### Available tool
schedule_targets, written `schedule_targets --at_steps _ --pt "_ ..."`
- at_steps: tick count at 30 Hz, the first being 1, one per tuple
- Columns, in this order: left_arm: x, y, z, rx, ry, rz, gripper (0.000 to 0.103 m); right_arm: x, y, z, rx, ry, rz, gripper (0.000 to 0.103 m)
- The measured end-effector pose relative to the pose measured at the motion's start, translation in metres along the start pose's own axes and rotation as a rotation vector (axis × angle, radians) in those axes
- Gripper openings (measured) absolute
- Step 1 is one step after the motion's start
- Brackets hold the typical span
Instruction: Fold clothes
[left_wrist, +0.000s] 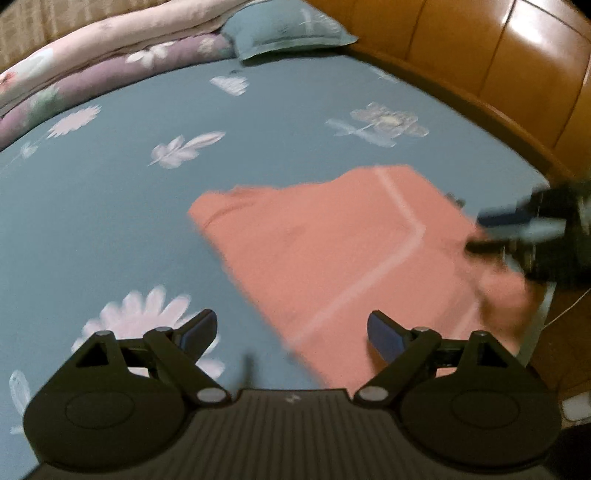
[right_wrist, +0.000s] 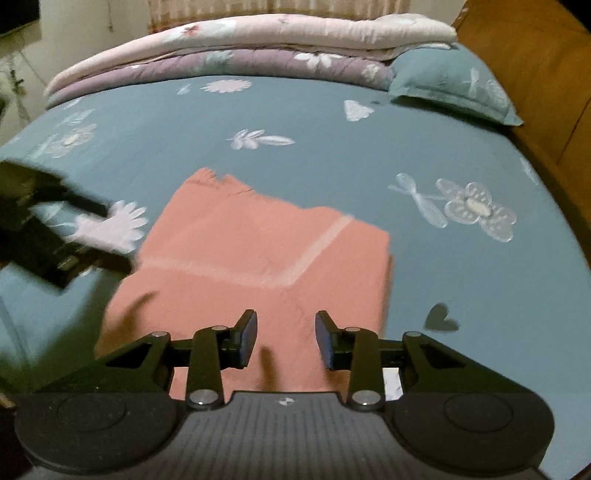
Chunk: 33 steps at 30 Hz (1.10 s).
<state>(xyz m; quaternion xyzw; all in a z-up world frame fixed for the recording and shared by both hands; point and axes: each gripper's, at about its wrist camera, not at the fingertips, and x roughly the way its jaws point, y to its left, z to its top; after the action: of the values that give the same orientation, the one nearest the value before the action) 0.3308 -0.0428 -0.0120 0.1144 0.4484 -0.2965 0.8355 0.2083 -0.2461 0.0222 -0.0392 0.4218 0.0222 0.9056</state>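
Starting at the left of the right wrist view, your left gripper (right_wrist: 110, 236) shows as a dark blur beside the left edge of the salmon garment (right_wrist: 258, 251). In its own view the left gripper (left_wrist: 291, 332) has its jaws spread wide, with nothing between them. The garment lies flat on the blue flowered bed sheet (left_wrist: 110, 206), in the middle of both views, folded to a rough rectangle with a pale stripe bent at a corner across it.

Further right, your right gripper (right_wrist: 284, 339) hangs over the garment's near edge, its jaws partly apart and empty; no cloth is pinched.

This looks like a release after a fold. Lift both grippers clear without snagging the top layer, then check the edges line up. For the next fold, take both near corners together, catching every layer, and carry them over evenly towards the pillow (right_wrist: 454, 88) at upper right.
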Motion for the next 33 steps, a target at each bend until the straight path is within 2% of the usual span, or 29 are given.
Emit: schedule_targets --at_steps 5,10,12,14,16,17,19,22,25,26,29,30,32,33 --pt "-0.008 0.025 -0.030 -0.080 0.032 0.043 0.089 0.019 -0.011 0.010 0.038 -0.004 -0.077 0.041" --pt "-0.016 0.040 -0.047 -0.133 0.029 0.047 0.089 0.050 -0.038 -0.005 0.146 0.067 -0.136 0.041" --pt "-0.018 0.044 -0.051 -0.141 0.020 0.041 0.089 0.060 -0.053 -0.015 0.228 0.067 -0.096 0.049" --pt "-0.021 0.049 -0.054 -0.151 0.013 0.041 0.089 0.059 -0.060 -0.017 0.268 0.062 -0.094 0.057" --pt "-0.024 0.054 -0.057 -0.164 0.005 0.041 0.089 0.056 -0.062 -0.016 0.292 0.060 -0.108 0.057" --pt "-0.026 0.057 -0.058 -0.170 0.000 0.042 0.089 0.051 -0.056 -0.012 0.274 0.055 -0.126 0.052" --pt "-0.029 0.064 -0.061 -0.182 -0.010 0.043 0.089 0.043 -0.041 -0.004 0.226 0.034 -0.147 0.049" --pt "-0.030 0.071 -0.066 -0.199 -0.015 0.038 0.089 0.041 -0.024 0.006 0.196 0.004 -0.105 0.042" --pt "-0.033 0.076 -0.072 -0.209 -0.020 0.027 0.089 0.053 -0.015 0.011 0.185 0.016 -0.075 0.037" --pt "-0.034 0.078 -0.074 -0.212 -0.023 0.024 0.089 0.059 -0.015 0.011 0.177 0.028 -0.097 0.037" --pt "-0.038 0.087 -0.083 -0.243 -0.030 0.017 0.089 0.072 -0.024 0.012 0.188 0.056 -0.162 0.027" --pt "-0.040 0.091 -0.085 -0.258 -0.032 0.023 0.089 0.070 -0.025 0.017 0.208 0.063 -0.167 0.027" --pt "-0.042 0.098 -0.087 -0.284 -0.040 0.031 0.089 0.063 -0.010 0.031 0.170 0.047 -0.184 0.028" --pt "-0.043 0.102 -0.088 -0.294 -0.046 0.033 0.089 0.060 -0.001 0.039 0.149 0.033 -0.162 0.028"
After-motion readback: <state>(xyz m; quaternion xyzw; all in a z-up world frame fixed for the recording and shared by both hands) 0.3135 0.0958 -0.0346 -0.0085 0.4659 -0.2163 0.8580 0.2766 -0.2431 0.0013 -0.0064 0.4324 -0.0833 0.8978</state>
